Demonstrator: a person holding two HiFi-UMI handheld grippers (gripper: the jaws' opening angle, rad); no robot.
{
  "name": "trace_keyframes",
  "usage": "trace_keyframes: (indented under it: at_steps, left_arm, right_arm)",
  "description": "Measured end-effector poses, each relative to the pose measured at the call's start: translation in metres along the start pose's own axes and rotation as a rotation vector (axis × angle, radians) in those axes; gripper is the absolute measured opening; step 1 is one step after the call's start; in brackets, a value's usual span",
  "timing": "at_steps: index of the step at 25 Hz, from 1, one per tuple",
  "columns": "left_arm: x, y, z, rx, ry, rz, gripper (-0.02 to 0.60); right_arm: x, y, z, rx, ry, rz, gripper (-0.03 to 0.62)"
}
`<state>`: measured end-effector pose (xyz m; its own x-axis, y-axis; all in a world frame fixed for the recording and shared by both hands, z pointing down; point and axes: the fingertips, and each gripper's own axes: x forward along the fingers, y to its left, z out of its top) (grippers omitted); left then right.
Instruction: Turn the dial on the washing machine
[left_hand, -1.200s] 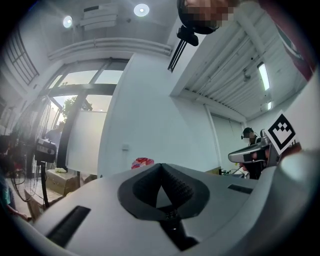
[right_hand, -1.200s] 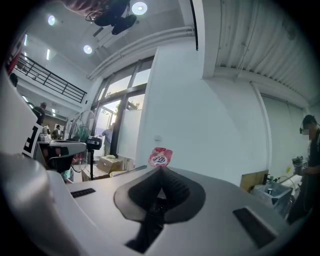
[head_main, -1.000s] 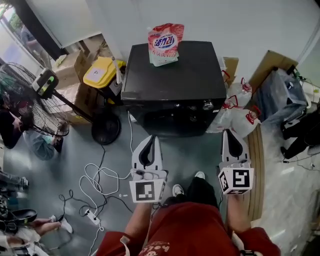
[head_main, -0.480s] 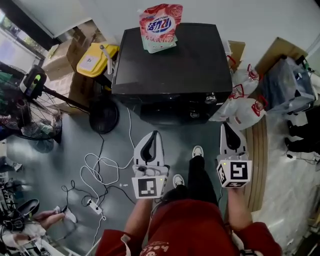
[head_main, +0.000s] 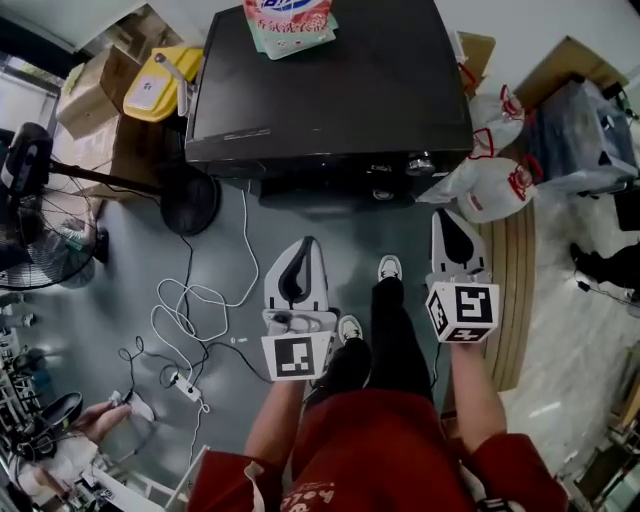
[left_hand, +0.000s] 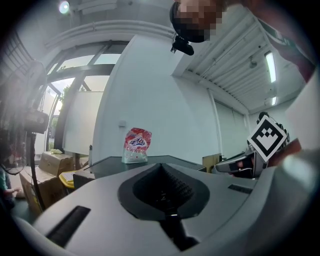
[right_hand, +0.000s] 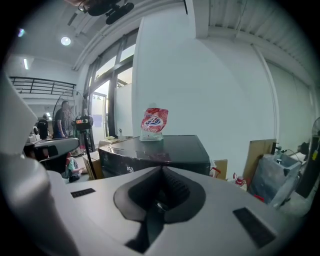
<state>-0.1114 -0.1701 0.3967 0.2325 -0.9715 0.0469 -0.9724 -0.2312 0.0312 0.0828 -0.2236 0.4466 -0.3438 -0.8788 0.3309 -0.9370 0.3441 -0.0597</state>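
One silvery dial (head_main: 421, 163), black washing machine (head_main: 340, 90) front.

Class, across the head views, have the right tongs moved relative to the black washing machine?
Yes. The right tongs have closed in on the black washing machine, their tip now nearer its round silver dial.

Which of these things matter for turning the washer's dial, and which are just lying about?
For the job: washing machine, dial, left gripper, right gripper, both shut and empty.
Lying about: detergent bag, fan, white cables, plastic bags, yellow bin.
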Motion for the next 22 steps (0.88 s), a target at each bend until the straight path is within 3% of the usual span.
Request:
trace_keyframes:
  at_steps: [15,22]
  left_arm:
    - [0.056,0.001,-0.117,-0.003,0.064,0.029,0.009]
    - [0.065,-0.005,-0.155,-0.022,0.09,0.029,0.009]
  right_arm:
    - [0.071,-0.032,-0.086,0.035,0.068,-0.03,0.013]
    - [0.081,-0.038,-0.129,0.084,0.112,-0.032,0.015]
